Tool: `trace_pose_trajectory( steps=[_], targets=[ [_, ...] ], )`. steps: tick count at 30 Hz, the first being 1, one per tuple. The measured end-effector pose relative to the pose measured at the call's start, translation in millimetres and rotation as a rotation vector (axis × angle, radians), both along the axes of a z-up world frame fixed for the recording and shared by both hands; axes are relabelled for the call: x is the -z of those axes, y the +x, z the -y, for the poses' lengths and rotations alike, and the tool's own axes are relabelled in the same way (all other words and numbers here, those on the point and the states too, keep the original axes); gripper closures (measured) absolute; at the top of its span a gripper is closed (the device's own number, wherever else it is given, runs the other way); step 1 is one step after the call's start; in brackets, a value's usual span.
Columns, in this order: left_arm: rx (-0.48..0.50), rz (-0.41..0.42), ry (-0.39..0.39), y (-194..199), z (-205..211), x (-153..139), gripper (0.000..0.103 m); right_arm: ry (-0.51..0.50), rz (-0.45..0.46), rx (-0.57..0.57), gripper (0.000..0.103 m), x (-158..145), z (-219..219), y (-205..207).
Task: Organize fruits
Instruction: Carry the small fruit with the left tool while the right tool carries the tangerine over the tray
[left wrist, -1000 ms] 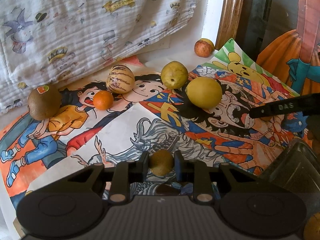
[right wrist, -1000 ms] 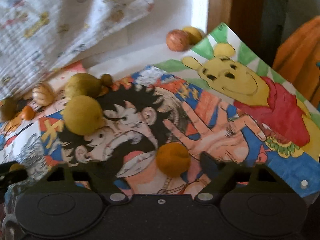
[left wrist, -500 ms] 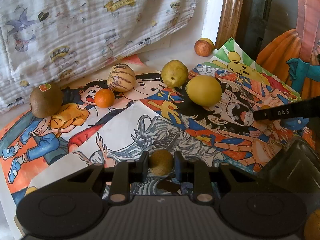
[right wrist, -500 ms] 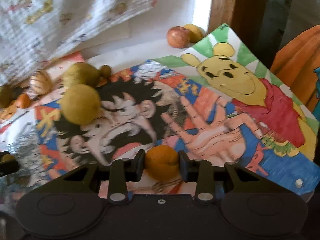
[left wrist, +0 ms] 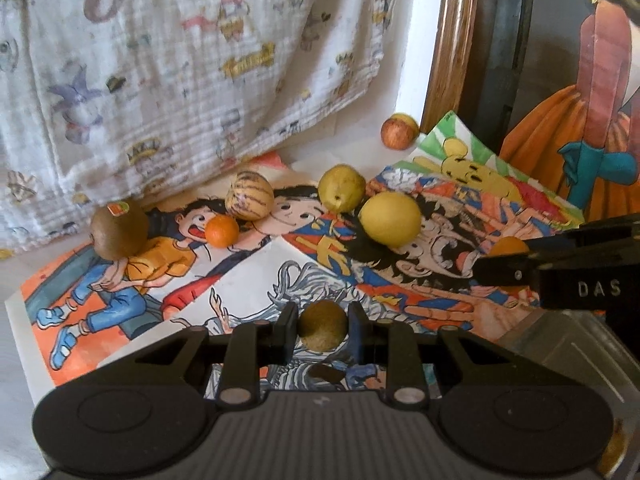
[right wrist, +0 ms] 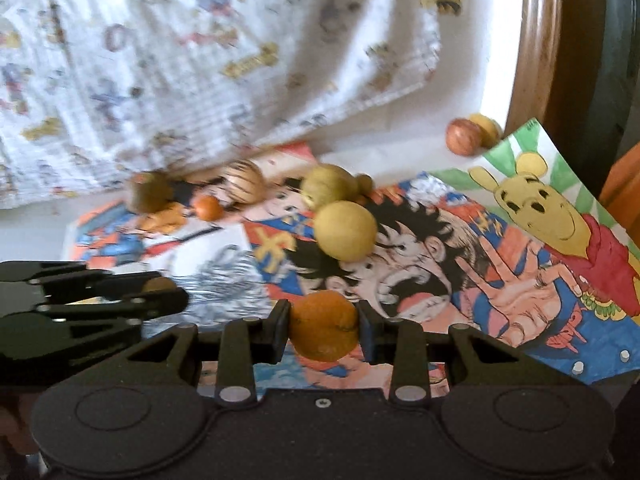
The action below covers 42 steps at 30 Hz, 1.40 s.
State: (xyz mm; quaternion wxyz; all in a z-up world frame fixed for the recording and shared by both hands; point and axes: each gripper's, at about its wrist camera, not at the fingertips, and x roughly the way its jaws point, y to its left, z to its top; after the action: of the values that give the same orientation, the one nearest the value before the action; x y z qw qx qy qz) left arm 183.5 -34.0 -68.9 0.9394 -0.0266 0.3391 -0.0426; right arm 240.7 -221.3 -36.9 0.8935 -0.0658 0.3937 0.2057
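Left gripper: clamped on a small brown-green fruit, held above the painted sheets.
Right gripper: closed around an orange fruit, pads pressing both flanks.
Risk, grip: both fruits are round and held only at two sides; a tilt or slackened squeeze would likely let one roll out.
Risk, crossing: the two tools sit near each other; a careless swing could knock them together.
Container: a dark tray edge shows at the lower right of the left view; its contents cannot be told.
Middle ground: large yellow fruit touching a yellow-green fruit; a nudge could scatter them.
Further: striped fruit just beside a small orange; kiwi with sticker at the left.
Far corner: reddish apple with a yellow fruit behind it.
Backdrop: printed cloth, hanging.
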Motion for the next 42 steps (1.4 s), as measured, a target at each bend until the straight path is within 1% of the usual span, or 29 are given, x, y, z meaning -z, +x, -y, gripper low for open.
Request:
trace_pose_trajectory(
  steps=[5, 12, 20, 30, 38, 42],
  targets=[
    [0.001, 0.044, -0.009, -22, 0, -18, 0.074, 0.016, 0.043, -0.015, 0.066, -23, -6, -32],
    [0.013, 0.114, -0.018, -67, 6, -49, 0.074, 0.031, 0.110, -0.016, 0.066, -57, -2, -84],
    [0.056, 0.208, -0.014, -108, 22, -87, 0.074, 0.054, 0.203, 0.027, 0.066, -98, 13, -140],
    [0.098, 0.259, -0.019, -147, 40, -107, 0.074, 0.076, 0.264, 0.075, 0.066, -122, 36, -192],
    [0.110, 0.279, -0.017, -166, 48, -114, 0.074, 0.095, 0.295, 0.101, 0.066, -131, 48, -218],
    [0.119, 0.280, -0.012, -169, 51, -116, 0.074, 0.105, 0.302, 0.114, 0.066, -132, 54, -226]
  ],
)
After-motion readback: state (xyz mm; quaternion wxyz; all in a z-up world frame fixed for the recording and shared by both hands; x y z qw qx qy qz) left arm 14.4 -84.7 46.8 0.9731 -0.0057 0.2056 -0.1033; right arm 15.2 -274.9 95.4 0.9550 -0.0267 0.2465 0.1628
